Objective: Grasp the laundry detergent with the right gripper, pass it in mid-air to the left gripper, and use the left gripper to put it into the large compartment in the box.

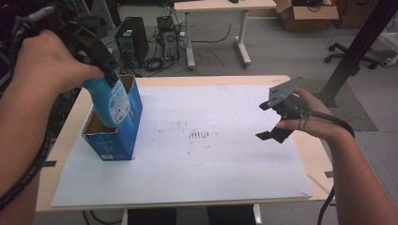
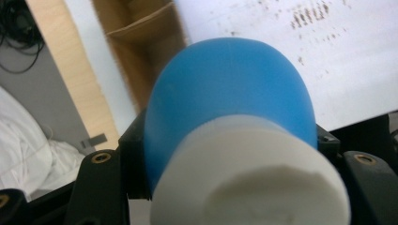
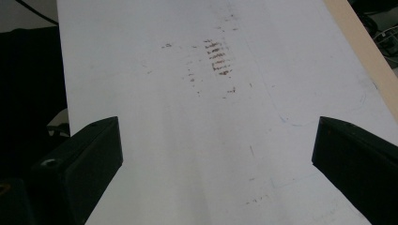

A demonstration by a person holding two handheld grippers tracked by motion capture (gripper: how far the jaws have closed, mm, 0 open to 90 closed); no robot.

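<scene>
While the left tool (image 1: 109, 70) pinches the blue plastic bottle with the white cap (image 1: 109, 101) by its neck, the bottle's lower half sits inside the open-topped blue cardboard box (image 1: 115, 136) near the left edge of the counter (image 1: 300, 154). Whether the bottle is going in or coming out I cannot tell; either way, the sound way is to keep it in line with the box's opening, so its body does not catch the brown inner wall and drag or tip the light box. The right tool (image 1: 272, 122), jaws spread and empty, hovers near the right edge and could steady the box. A white sheet (image 1: 211, 164) with rusty marks covers the pale wooden counter. Beyond it are a grey floor, a computer tower (image 1: 131, 40), tangled cables, another desk (image 1: 220, 9) and a cardboard carton (image 1: 305, 14).
</scene>
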